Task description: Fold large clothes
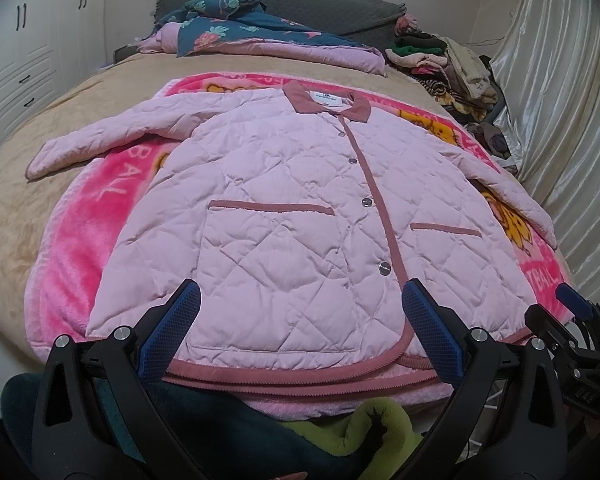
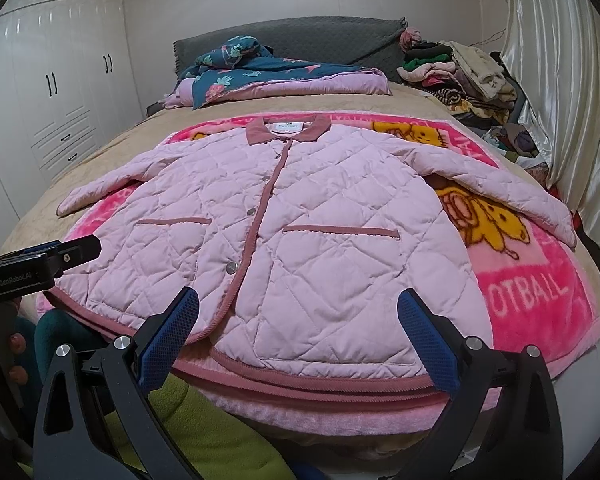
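The pink quilted jacket (image 1: 284, 208) lies flat, buttoned, just ahead of both sets of fingers, left gripper (image 1: 300, 336) and right gripper (image 2: 296, 336) both spread wide and empty; looks puffy, light and kinda slippery, so pinching the corded hem (image 1: 300, 372) seems safest.

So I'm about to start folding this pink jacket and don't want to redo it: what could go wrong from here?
The jacket lies on a fleece blanket; a low pinch at the hem may grab both. The quilted fabric looks puffy, so folds may spring open. Both sleeves are spread wide, and the right sleeve reaches the bed's edge, so it may slide off. Left gripper and right gripper are open.
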